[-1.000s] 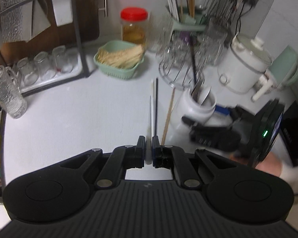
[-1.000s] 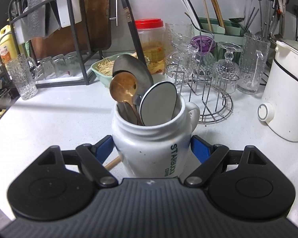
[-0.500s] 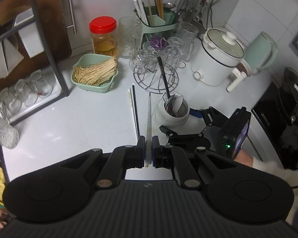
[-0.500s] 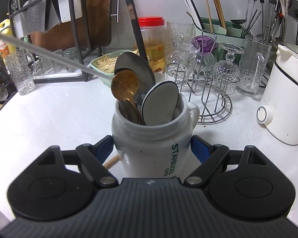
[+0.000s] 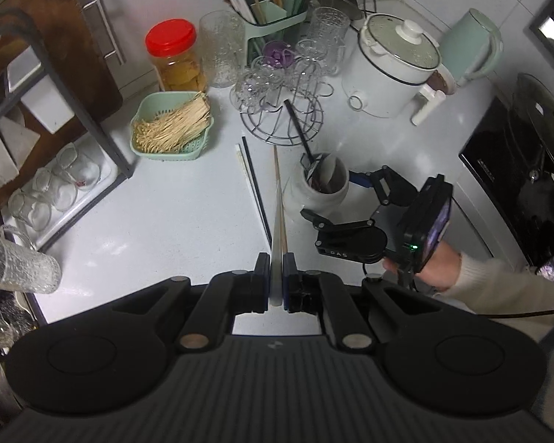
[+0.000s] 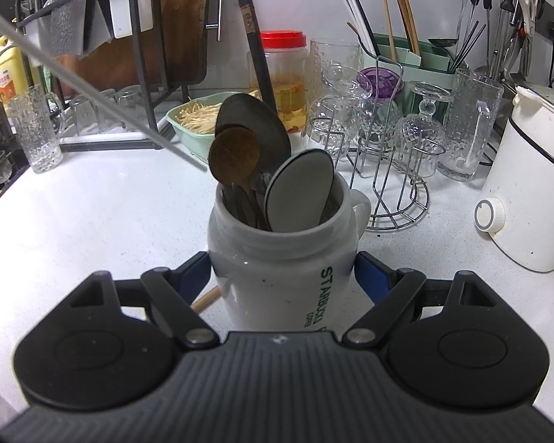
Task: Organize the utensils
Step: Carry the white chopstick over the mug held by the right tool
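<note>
L gripper (image 5: 275,282) is clamping a pale grey chopstick (image 5: 276,229), fingers nearly together on its end. Since a sec ago it's been rising: then the jaws sat low over the counter (image 5: 147,221) w/ the stick lying nearly flat; now the view is looking steeply down from well above, and the stick's far tip is hanging in the air just left of the white mug (image 6: 280,258). In the R wrist view the same stick (image 6: 92,86) is showing as a grey diagonal crossing upper left, tip ending just short of the brown spoon (image 6: 234,157) in the mug; a sec ago it was only a faint blur at the left edge.

R gripper (image 6: 282,275) is bracing the mug, fingers spread wide and pressed on both its sides; it hasn't shifted. Mug is already carrying a black ladle (image 6: 253,125), the brown spoon and a grey-faced spoon (image 6: 299,190).

Meaning, as I'm judging it: pick-up is done, and carrying the stick over the mug mouth is the step under way; dropping it in isn't done yet. Left of the mug, a wooden chopstick (image 5: 279,188), a black one (image 5: 255,184) and a white one (image 5: 244,170) are still lying on the counter, so more trips look needed.
</note>
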